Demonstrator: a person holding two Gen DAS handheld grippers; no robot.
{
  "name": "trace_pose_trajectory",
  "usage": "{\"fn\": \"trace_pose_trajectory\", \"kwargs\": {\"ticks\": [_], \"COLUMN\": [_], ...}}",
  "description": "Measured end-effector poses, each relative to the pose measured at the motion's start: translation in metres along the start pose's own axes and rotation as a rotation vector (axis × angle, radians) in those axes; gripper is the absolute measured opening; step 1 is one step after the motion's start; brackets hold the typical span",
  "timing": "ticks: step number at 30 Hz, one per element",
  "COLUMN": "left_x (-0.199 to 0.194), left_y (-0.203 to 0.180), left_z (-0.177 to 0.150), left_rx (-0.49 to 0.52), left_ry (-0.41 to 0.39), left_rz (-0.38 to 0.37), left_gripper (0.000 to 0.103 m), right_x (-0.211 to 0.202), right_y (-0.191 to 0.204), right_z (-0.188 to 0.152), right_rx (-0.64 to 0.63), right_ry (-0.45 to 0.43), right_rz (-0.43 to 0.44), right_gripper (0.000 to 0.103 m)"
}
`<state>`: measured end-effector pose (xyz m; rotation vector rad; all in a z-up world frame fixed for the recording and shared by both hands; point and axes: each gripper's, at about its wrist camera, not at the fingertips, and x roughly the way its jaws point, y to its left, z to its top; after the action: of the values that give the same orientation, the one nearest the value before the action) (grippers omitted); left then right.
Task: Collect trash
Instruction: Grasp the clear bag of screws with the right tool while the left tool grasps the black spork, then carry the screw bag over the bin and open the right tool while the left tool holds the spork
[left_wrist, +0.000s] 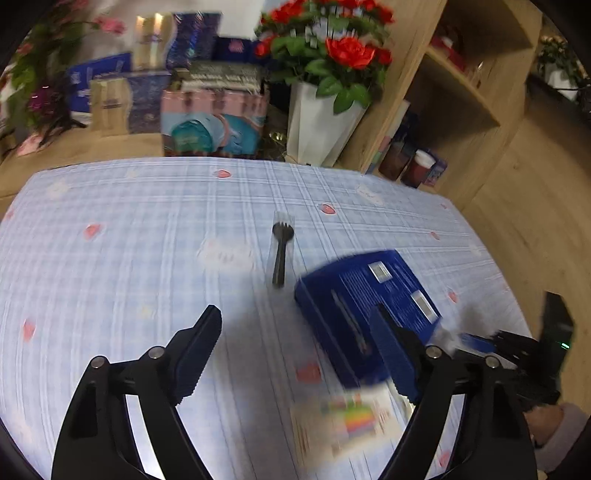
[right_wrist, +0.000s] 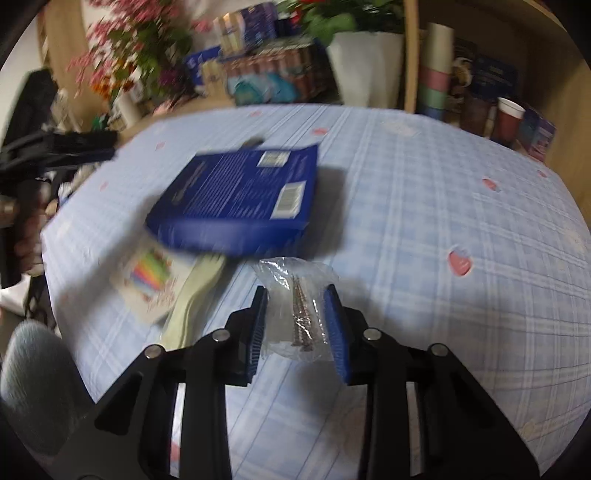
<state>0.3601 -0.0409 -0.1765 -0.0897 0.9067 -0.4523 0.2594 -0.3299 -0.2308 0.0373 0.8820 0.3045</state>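
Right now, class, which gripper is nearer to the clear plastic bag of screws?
Right. The right gripper has the bag of screws between its fingers; the left gripper stands open over the tablecloth beside the blue box.

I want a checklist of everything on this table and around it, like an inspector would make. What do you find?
Surface: table under a blue plaid cloth with pink hearts.
Job's things: clear plastic bag with thin metal pieces inside, between the right gripper's fingers; black plastic fork in a clear wrapper, lying alone.
Clutter: blue box resting partly over a colourful card and a pale utensil.
Grippers: left gripper open above the cloth, holding nothing; right gripper closed around the bag.
Cables: nothing seen.
Surroundings: red flowers in a white vase, stacked boxes, wooden shelf with cups.
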Motion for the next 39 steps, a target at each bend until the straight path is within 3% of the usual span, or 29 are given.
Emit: {"fn": "trace_pose_trajectory", "kwargs": {"ticks": [3,6,13,17,19,20,21,30,39], "left_x": [0.048,0.082,0.130,0.145,0.148,0.149,0.149,0.094,-0.015], "left_y": [0.006,0.012,0.010,0.001,-0.008,-0.009,-0.007,0.016,0.005], "left_z": [0.030,0.046,0.057,0.058,0.058,0.057,0.057,0.055,0.046], "left_rx": [0.000,0.005,0.042,0.073,0.138,0.150,0.145,0.081,0.080], "left_ry": [0.065,0.108,0.183,0.199,0.200,0.202,0.202,0.125,-0.002], "left_rz": [0.017,0.033,0.027,0.067,0.142,0.162,0.158,0.120,0.054], "left_gripper": [0.062,0.056,0.055,0.054,0.031,0.009,0.009,0.009,0.009], "right_x": [0.000,0.002,0.002,0.001,0.002,0.002,0.000,-0.022,-0.060], "right_y": [-0.013,-0.028,-0.050,-0.052,-0.051,-0.050,-0.049,-0.027,0.014], "right_z": [0.010,0.016,0.016,0.010,0.009,0.008,0.007,0.012,0.015], "right_rx": [0.053,0.098,0.178,0.195,0.202,0.203,0.207,0.189,0.144], "right_ry": [-0.029,-0.042,-0.061,-0.054,-0.048,-0.047,-0.049,-0.074,-0.120], "right_rz": [-0.016,-0.029,-0.024,-0.022,-0.017,-0.016,-0.014,0.003,0.029], "right_gripper": [0.031,0.030,0.030,0.030,0.030,0.030,0.030,0.030,0.030]}}
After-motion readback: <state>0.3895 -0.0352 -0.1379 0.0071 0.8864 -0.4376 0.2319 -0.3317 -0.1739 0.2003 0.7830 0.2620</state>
